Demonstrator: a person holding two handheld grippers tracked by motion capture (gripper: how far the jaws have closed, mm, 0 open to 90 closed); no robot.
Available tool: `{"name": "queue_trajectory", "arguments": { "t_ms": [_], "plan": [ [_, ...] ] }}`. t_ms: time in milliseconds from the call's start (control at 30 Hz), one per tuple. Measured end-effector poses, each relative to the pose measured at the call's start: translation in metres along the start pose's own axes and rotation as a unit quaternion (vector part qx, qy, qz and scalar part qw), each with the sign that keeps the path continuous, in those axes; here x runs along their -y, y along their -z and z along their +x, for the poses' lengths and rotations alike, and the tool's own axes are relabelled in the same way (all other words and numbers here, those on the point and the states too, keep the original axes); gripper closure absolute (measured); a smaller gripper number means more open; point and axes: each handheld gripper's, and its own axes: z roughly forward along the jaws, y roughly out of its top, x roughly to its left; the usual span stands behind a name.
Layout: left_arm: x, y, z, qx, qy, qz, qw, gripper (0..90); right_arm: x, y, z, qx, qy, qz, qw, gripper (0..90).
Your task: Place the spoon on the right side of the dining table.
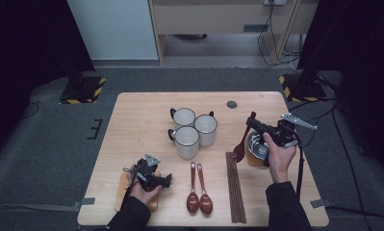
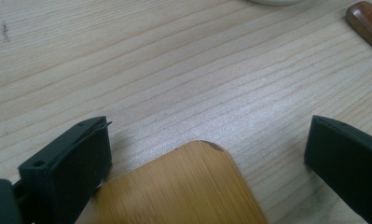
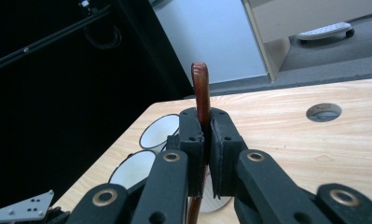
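At the table's near left, the left gripper rests low with its jaws spread wide over a bamboo coaster, whose rounded corner lies between them untouched; the rest is cut off. Farther right, the right gripper has its pads pressed together on a brown wooden spoon, handle pointing up and away, bowl hanging beside a steel bowl, seemingly just clear of the table.

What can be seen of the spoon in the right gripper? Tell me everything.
The wooden spoon is dark reddish-brown and glossy, with a slim handle and an oval bowl. The right gripper is shut on its handle, whose rounded end sticks up past the pads. In the high view it hangs slanted, bowl lowest, beside the chopsticks' far end.
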Motion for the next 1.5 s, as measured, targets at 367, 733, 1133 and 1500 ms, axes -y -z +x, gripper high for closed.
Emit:
{"name": "queue_trajectory", "arguments": {
  "t_ms": [367, 733, 1133, 1500],
  "plan": [
    [0.0, 0.0, 0.0, 0.0, 0.0, 0.0, 1.0, 0.0, -0.006, 0.003, -0.012, 0.012, -0.017, -0.022, 0.9995, 85.2],
    [0.0, 0.0, 0.0, 0.0, 0.0, 0.0, 1.0, 0.0, -0.017, 0.006, -0.021, 0.027, -0.019, -0.039, 0.9987, 85.2],
    [0.0, 0.0, 0.0, 0.0, 0.0, 0.0, 1.0, 0.0, -0.022, 0.01, -0.033, 0.043, -0.029, -0.052, 0.9973, 85.2],
    [0.0, 0.0, 0.0, 0.0, 0.0, 0.0, 1.0, 0.0, -0.027, 0.013, -0.048, 0.064, -0.042, -0.06, 0.9952, 85.2]
  ]
}}
